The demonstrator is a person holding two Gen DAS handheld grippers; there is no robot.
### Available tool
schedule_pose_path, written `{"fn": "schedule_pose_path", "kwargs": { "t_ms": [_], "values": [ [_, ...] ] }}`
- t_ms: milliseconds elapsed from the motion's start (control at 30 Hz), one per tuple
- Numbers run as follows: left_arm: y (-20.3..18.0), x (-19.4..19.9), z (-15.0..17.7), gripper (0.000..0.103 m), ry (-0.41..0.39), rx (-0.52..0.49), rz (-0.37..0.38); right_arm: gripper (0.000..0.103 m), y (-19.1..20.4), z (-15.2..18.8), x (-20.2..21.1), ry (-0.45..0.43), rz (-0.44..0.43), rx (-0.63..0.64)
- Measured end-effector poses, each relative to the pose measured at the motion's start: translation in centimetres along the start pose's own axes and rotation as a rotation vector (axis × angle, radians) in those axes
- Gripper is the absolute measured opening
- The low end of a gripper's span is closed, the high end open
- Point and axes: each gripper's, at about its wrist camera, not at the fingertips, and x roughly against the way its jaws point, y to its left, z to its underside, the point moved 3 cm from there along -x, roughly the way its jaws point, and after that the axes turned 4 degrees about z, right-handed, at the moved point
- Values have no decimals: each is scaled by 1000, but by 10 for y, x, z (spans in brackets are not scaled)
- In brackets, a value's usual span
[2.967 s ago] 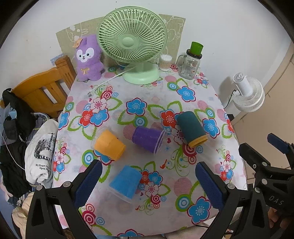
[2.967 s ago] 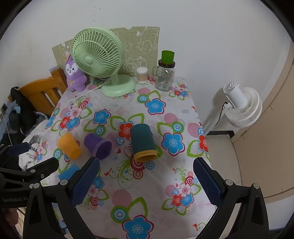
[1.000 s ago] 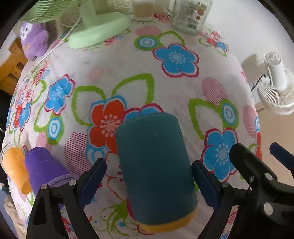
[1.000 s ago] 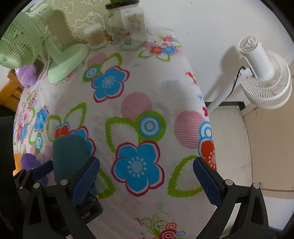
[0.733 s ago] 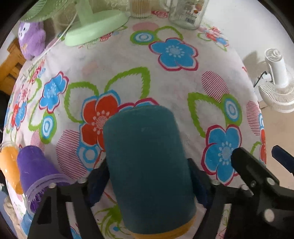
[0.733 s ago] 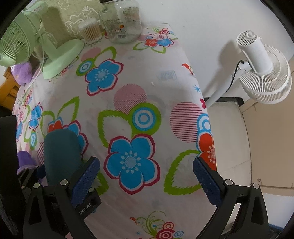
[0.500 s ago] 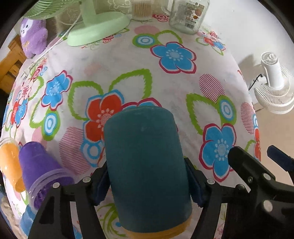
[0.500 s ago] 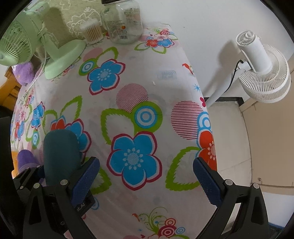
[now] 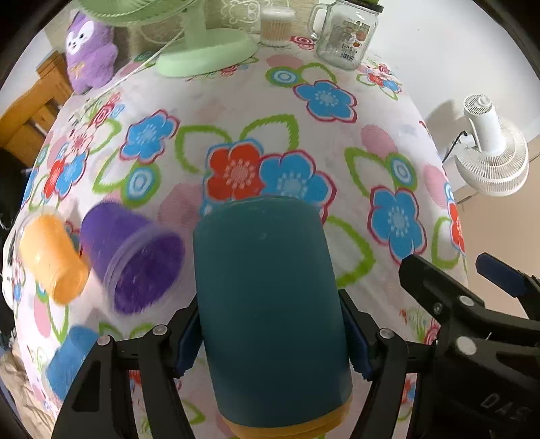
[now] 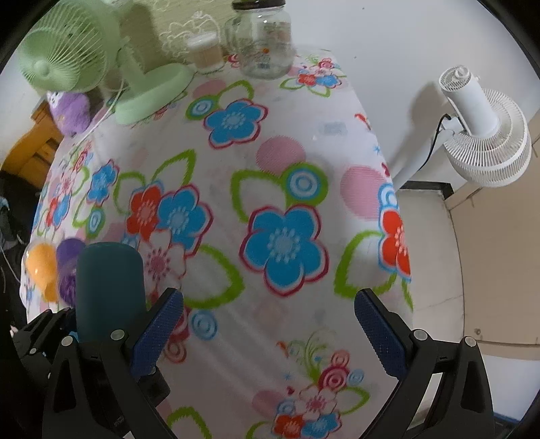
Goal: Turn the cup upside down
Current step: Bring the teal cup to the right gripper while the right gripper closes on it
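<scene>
A dark teal cup [image 9: 270,304] with a yellow rim fills the lower middle of the left wrist view. My left gripper [image 9: 271,337] is shut on its sides and holds it above the floral tablecloth [image 9: 236,111], base away from me and yellow rim toward me. The cup also shows in the right wrist view [image 10: 109,290] at the lower left. My right gripper [image 10: 268,324] is open and empty over the table's right part. A purple cup [image 9: 135,256], an orange cup [image 9: 50,256] and a blue cup [image 9: 69,358] lie on their sides at the left.
A green desk fan [image 9: 202,50], a purple plush toy [image 9: 89,50], a cotton-swab jar [image 9: 276,25] and a glass mug jar [image 9: 347,37] stand along the back edge. A white floor fan [image 10: 482,135] stands beyond the table's right edge. A wooden chair [image 9: 30,111] is at the left.
My left gripper closed on the teal cup and has lifted it off the cloth, pulling back so more of the table shows. My right gripper stayed open and drew back a little.
</scene>
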Motion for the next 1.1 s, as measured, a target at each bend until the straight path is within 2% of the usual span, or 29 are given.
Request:
{"fn": "schedule_pose_path", "kwargs": {
  "t_ms": [467,767,833,933,1100],
  "values": [
    [22,-5,64,72,41,50,12,102,33,53,-1,54,-23,59],
    [19,-16,81,72,33,37,0,102,43,67,-8,82,4,90],
    [18,-16,81,77,27,34,-6,102,43,70,-10,90,10,89],
    [16,-16,81,93,52,18,-14,102,42,73,-11,99,17,79],
    [18,8,79,96,37,2,15,102,42,75,1,92,-5,60]
  ]
}}
